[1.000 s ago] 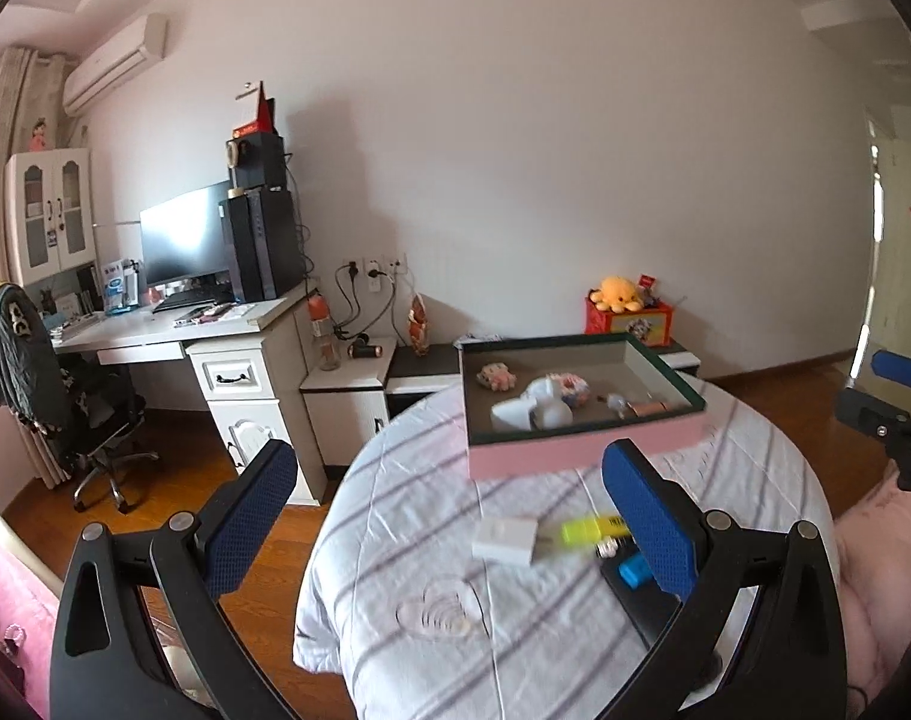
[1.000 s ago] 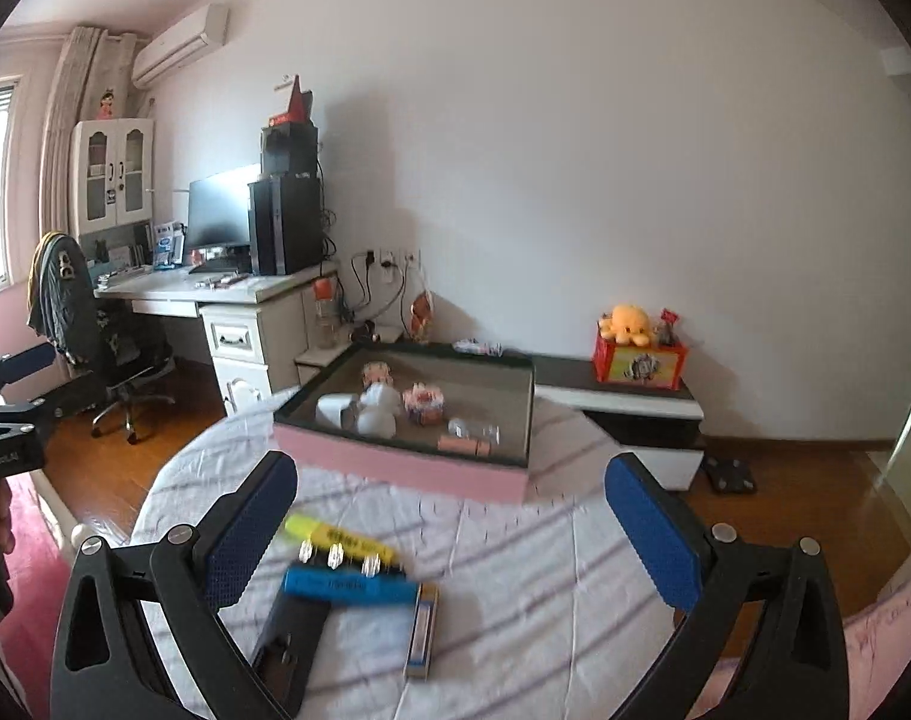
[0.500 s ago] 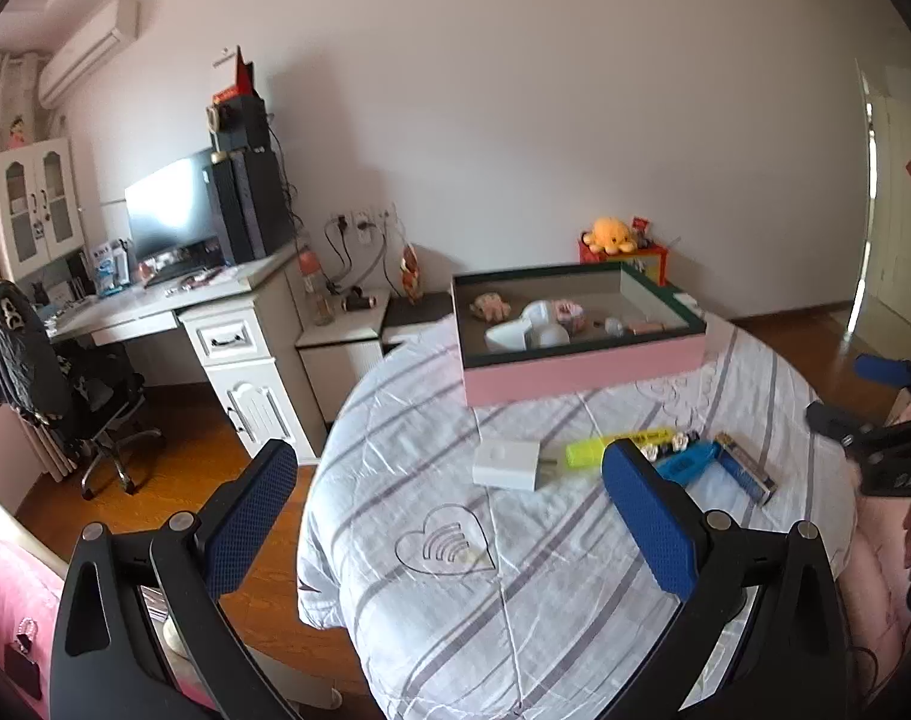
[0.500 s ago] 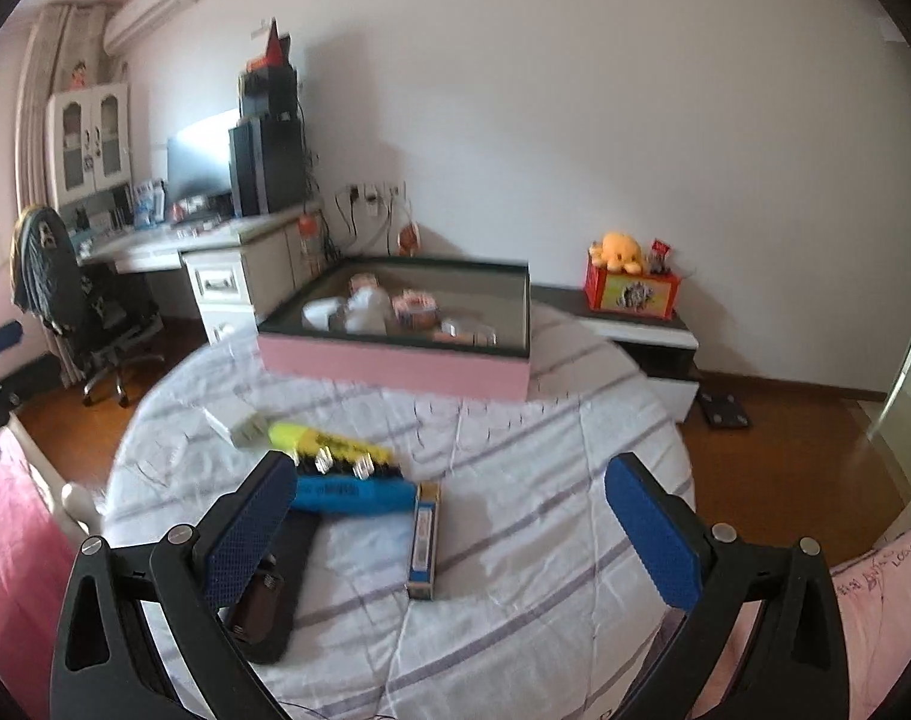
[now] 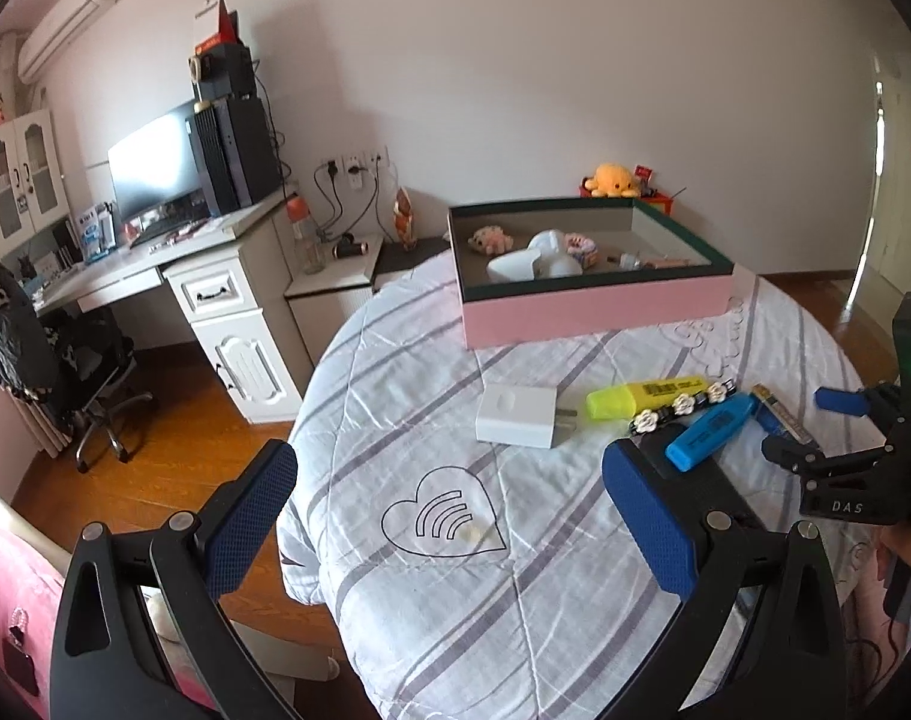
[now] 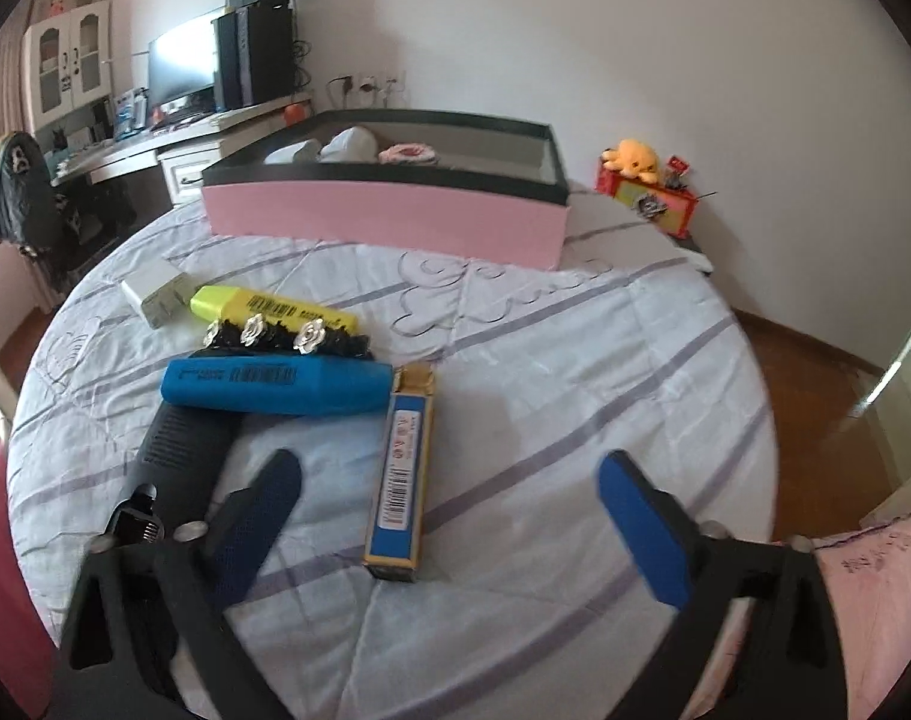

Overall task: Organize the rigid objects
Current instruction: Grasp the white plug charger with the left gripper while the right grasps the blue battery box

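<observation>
Both tongs had dropped toward the desk within the last second, so the wall and ceiling that had filled the earlier views gave way to the striped cloth and the loose things on it. The right tongs [image 6: 449, 480] had also begun closing from their widest spread, though nothing was gripped between them yet. I judged this as the approach to a first pick, with sorting into the box not yet begun for these items.

In the right wrist view, the narrow blue-and-gold box [image 6: 402, 468] lay at lower centre, its near end between the 2 pads but nearer the left one, touching neither. Just beyond it, left of centre, lay the blue marker [image 6: 275, 387], resting partly on a black device [image 6: 179, 450]. Behind that came a black clip with 3 flowers [image 6: 287, 336], then the yellow marker [image 6: 275, 306] and the white charger [image 6: 155, 297]. Farthest, in the upper half, stood the pink box [image 6: 383, 222], already holding several small things.

The left tongs [image 5: 449, 516] hung wide open and empty over the heart print [image 5: 443, 519], with the charger beyond them.
</observation>
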